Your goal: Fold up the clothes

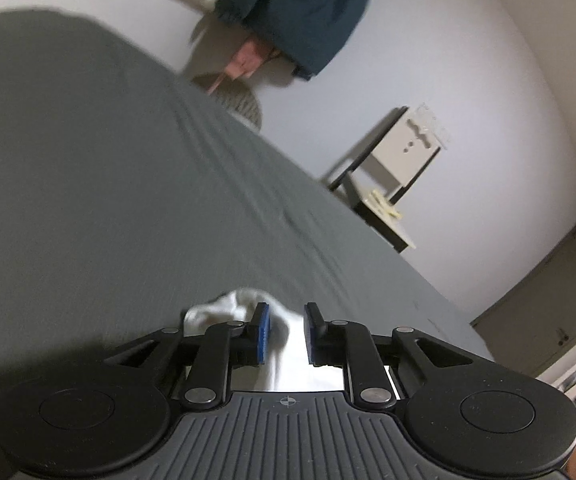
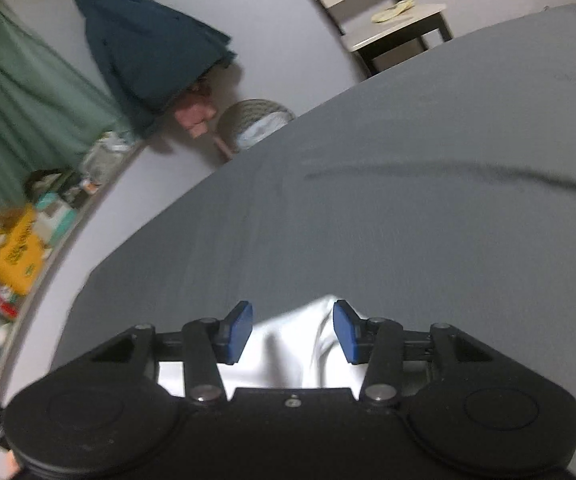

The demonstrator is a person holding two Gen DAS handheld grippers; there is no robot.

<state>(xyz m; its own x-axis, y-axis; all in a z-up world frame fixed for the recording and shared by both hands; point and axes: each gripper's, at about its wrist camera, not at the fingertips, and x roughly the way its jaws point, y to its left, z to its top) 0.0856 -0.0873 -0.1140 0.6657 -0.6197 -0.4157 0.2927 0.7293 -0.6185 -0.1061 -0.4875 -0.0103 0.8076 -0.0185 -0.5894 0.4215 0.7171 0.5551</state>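
I have both grippers low over the grey bed (image 2: 408,208), where the white garment (image 2: 284,356) lies. The left gripper (image 1: 286,334) and right gripper (image 2: 293,330) each straddle a raised fold with jaws released, gaps visible beside the cloth, positioned, I judge, to pinch 2 points for folding.

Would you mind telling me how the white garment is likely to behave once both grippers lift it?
The white garment looks thin and bunched into soft folds, so it will probably droop. Both the left gripper and right gripper stand open around it, so nothing is clamped yet. Its smooth sheen hints it may slip.
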